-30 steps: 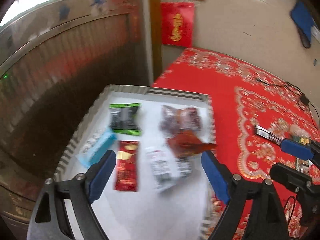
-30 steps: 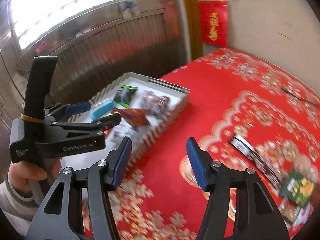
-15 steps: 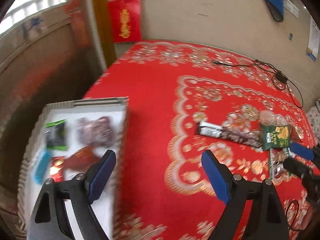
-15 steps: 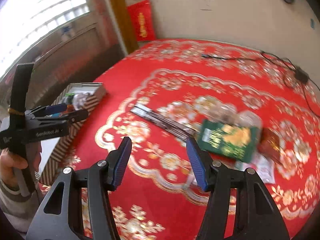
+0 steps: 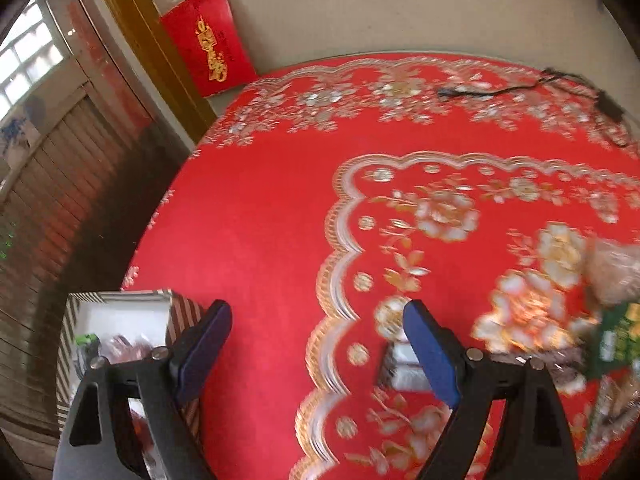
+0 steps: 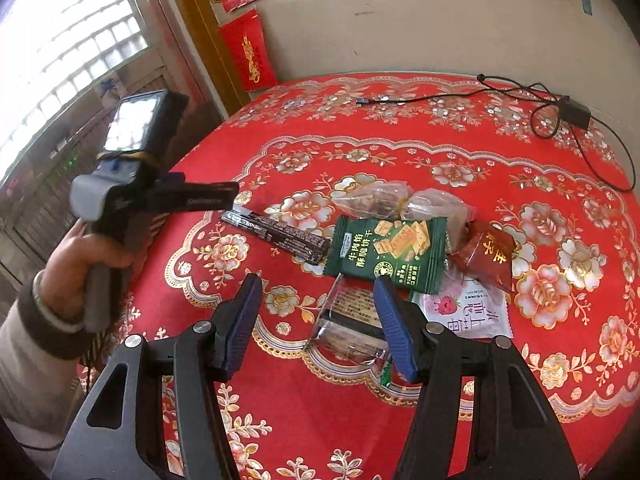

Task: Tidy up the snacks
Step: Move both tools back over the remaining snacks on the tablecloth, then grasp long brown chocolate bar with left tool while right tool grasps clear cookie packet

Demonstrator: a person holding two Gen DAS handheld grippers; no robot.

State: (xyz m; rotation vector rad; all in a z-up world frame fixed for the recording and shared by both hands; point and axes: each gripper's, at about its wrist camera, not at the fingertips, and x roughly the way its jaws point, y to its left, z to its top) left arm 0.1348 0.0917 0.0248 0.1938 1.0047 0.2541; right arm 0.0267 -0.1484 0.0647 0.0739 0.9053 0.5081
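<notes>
A pile of snacks lies on the red tablecloth: a green cracker packet, a long dark bar, a clear bag, a red-brown packet, a white and pink packet and a clear-wrapped packet. My right gripper hovers open just before the pile, its right pad over the clear-wrapped packet and gripping nothing. My left gripper is open and empty above the cloth. The striped tray with several snacks sits at its lower left, and the dark bar shows behind its right finger.
A hand holds the left gripper at the table's left edge. A black cable and adapter lie at the far right of the table. A wall with red hangings stands behind the table, and the table edge drops off at the left.
Both grippers have swung right, away from the tray toward the snack pile. The tray slid to the left view's lower left corner. The pile now lies right before the right gripper.
</notes>
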